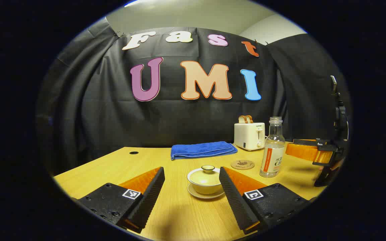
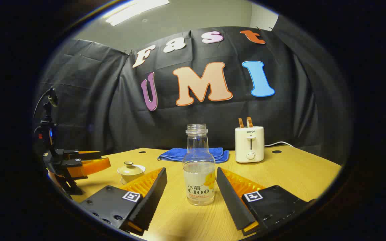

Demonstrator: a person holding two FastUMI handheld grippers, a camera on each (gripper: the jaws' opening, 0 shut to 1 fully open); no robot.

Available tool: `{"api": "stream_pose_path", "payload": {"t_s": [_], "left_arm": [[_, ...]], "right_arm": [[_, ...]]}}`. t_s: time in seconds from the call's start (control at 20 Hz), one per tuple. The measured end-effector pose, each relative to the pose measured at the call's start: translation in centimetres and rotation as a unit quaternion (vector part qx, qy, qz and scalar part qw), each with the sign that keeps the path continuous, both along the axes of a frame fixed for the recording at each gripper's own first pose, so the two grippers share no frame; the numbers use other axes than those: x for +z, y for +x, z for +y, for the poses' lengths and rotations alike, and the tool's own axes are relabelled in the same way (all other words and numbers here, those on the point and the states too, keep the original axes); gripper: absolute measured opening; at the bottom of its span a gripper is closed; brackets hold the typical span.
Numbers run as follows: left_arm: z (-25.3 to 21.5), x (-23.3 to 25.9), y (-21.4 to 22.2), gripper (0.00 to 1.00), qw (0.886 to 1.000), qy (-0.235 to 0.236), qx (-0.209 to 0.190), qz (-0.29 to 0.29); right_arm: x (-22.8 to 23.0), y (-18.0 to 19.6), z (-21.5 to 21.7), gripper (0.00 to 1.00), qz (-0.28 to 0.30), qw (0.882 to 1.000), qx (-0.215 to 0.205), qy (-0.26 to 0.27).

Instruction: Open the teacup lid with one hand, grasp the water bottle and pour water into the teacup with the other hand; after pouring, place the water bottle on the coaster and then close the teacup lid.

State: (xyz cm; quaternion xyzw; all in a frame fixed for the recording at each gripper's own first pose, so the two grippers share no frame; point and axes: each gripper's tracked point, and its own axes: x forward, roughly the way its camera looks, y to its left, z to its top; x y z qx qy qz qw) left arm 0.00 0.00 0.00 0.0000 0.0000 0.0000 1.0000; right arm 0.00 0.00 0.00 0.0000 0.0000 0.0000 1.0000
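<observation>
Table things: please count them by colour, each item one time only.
Blue: 1, the towel.
Cream or white: 2, the teacup with its lid and saucer, and the toaster.
Clear: 1, the water bottle.
Brown: 1, the coaster.
Total: 5.

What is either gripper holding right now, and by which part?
Nothing. The left gripper is open around the lidded teacup; the right gripper is open around the water bottle.

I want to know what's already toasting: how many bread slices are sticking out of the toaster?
2. Both slices stand side by side in the slots of the toaster, at the table's far side, right of the blue towel.
</observation>
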Motion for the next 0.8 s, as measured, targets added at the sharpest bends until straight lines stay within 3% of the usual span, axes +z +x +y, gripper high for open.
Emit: {"api": "stream_pose_path", "payload": {"t_s": [0.3, 0.8], "left_arm": [[-0.10, -0.09, 0.00, 0.95, 1.000, -0.009, -0.004, 0.005], [-0.17, -0.19, -0.11, 0.96, 1.000, -0.010, -0.008, 0.008]], "right_arm": [[-0.30, 0.08, 0.38, 0.96, 0.005, 1.000, -0.003, -0.028], [-0.40, 0.05, 0.09, 0.94, 0.007, 1.000, -0.011, -0.026]]}}
